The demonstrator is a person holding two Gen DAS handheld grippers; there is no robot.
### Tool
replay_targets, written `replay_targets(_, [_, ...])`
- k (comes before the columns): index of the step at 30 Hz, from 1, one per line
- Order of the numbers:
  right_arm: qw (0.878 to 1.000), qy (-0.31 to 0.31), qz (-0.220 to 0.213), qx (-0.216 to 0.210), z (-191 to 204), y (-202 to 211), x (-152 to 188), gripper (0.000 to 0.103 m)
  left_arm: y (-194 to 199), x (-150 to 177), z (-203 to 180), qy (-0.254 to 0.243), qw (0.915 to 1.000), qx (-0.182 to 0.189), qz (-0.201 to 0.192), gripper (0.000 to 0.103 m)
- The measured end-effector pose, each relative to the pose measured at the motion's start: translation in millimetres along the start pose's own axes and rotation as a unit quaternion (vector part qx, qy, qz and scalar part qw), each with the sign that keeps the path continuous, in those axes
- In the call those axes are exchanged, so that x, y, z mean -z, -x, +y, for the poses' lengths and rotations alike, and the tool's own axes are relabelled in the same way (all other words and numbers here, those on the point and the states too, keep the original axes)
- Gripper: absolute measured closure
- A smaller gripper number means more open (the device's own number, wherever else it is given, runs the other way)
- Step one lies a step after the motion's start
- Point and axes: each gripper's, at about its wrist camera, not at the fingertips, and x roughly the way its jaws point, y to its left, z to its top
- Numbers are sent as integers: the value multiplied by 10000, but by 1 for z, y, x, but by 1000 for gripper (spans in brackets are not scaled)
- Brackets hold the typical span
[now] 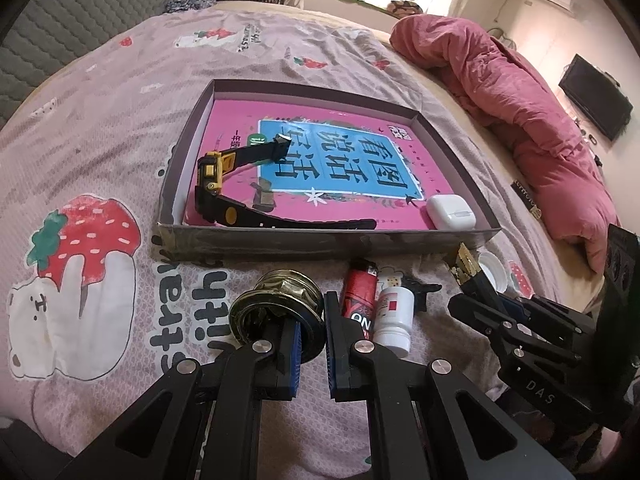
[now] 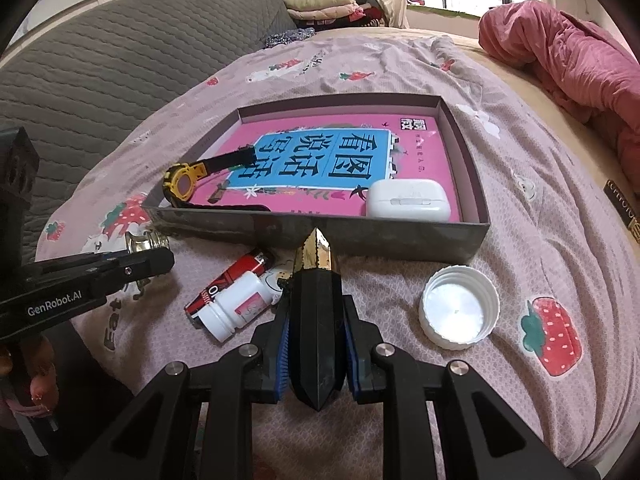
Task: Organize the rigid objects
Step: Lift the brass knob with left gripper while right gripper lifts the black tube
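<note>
left gripper (image 1: 310, 344) low over the bed, jaws clamped on a ring's rim; right gripper (image 2: 316, 344) alongside (slightly ahead), pads pinching a black-gold piece.

Your left gripper (image 1: 311, 344) hides the near side of the brass ring (image 1: 278, 312). The lighter (image 2: 230, 282) lies half behind the white bottle (image 2: 240, 306). The box wall (image 2: 320, 232) covers the watch's (image 2: 188, 184) lower strap.

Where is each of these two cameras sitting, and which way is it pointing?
Left wrist: on the left tool, facing forward over the bed at the box; the right tool shows at right.
Right wrist: on the right tool, which grips a black-and-gold piece, facing the box; the left tool shows at left.
Both show the watch, the earbud case and the pill bottle.
</note>
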Motion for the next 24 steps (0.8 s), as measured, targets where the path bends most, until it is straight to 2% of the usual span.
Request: replay_targets(24, [9990,-79,-425,-145,15,31,-19,80,24,-7,-15,-179,9992,-190,-304,93])
